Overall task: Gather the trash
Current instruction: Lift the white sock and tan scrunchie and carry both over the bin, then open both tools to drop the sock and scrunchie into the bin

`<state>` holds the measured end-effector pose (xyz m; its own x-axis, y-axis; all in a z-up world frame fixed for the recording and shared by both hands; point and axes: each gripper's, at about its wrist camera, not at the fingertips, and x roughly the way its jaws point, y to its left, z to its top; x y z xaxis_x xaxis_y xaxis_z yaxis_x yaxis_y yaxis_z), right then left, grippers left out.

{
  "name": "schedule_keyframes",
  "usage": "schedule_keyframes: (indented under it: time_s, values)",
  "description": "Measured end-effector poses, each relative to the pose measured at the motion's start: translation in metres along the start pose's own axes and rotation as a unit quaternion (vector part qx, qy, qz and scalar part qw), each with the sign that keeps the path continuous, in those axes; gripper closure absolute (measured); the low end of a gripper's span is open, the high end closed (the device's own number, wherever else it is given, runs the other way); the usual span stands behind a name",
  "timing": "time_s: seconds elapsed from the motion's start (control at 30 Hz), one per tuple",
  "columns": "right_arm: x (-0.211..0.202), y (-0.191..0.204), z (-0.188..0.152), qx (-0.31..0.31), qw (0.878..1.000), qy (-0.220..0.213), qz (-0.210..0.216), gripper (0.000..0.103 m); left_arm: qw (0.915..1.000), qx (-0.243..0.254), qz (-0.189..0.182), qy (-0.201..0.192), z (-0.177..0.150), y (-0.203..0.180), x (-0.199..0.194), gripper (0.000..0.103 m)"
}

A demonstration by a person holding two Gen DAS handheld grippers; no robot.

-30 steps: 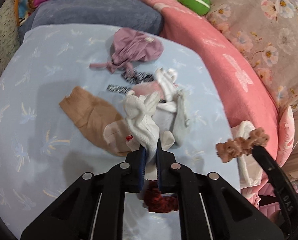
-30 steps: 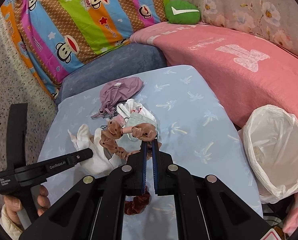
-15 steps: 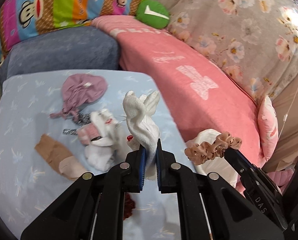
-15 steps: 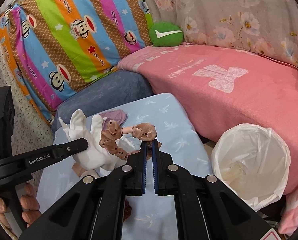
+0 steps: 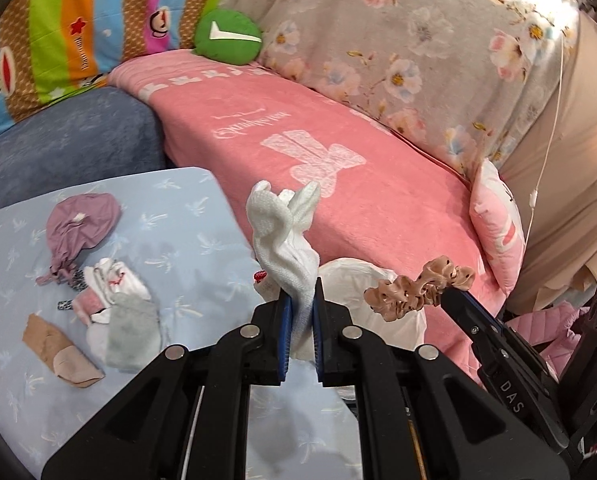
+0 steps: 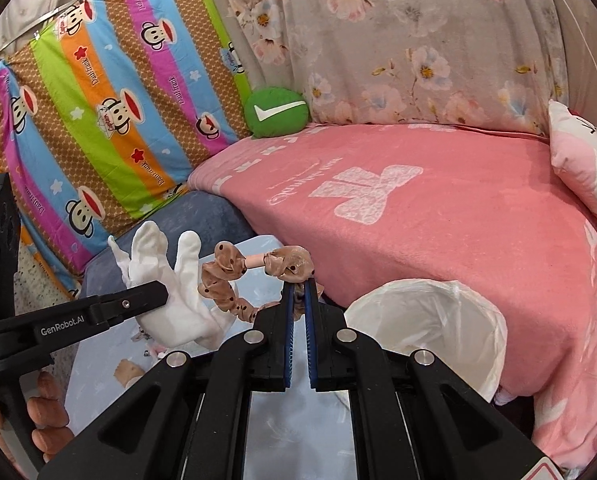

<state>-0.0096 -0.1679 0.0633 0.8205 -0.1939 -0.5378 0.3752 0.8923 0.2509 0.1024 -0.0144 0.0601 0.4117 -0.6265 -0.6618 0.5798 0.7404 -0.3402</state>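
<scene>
My left gripper (image 5: 301,292) is shut on a white sock (image 5: 284,236) that sticks up above its pads; the same sock (image 6: 166,280) shows at the left of the right wrist view. My right gripper (image 6: 297,292) is shut on a beige dotted scrunchie (image 6: 234,276), also seen as a scrunchie (image 5: 418,292) at the right of the left wrist view. A white bag-lined bin (image 6: 430,328) stands open just right of my right gripper, against the pink bed. In the left wrist view the bin (image 5: 358,280) is mostly hidden behind the sock and jaws.
On the light blue cover (image 5: 186,216) lie a mauve pouch (image 5: 80,226), a heap of white and grey socks (image 5: 118,312) and a tan stocking (image 5: 60,350). The pink blanket bed (image 6: 438,216), green cushion (image 6: 276,112) and striped curtain (image 6: 110,92) lie beyond. A hand (image 6: 46,412) holds the left gripper.
Both grippers have lifted and swung right, away from the clothes pile toward the pink bed and the bin, carrying the sock and the scrunchie. The bin now sits closer to the right gripper.
</scene>
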Motion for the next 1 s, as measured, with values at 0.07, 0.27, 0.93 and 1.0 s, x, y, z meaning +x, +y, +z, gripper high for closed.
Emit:
schedule_keyframes:
  time_s: [0.07, 0.27, 0.93, 1.0]
  values:
    - [-0.003, -0.014, 0.002, 0.007, 1.000, -0.003, -0.008, 0.098, 0.9999, 0.010, -0.005, 0.005, 0.001, -0.012, 0.007, 0.094]
    - [-0.006, -0.051, 0.006, 0.027, 0.999, -0.007, -0.031, 0.098, 0.9987, 0.040, -0.019, 0.023, 0.003, -0.048, 0.030, 0.094]
    - [0.009, -0.121, 0.008, 0.066, 0.994, 0.003, -0.086, 0.091, 0.9964, 0.070, -0.034, 0.034, 0.006, -0.098, 0.078, 0.042]
    - [0.014, -0.121, 0.008, 0.064, 0.994, 0.006, -0.089, 0.091, 0.9967, 0.070, -0.028, 0.030, 0.006, -0.096, 0.078, 0.042]
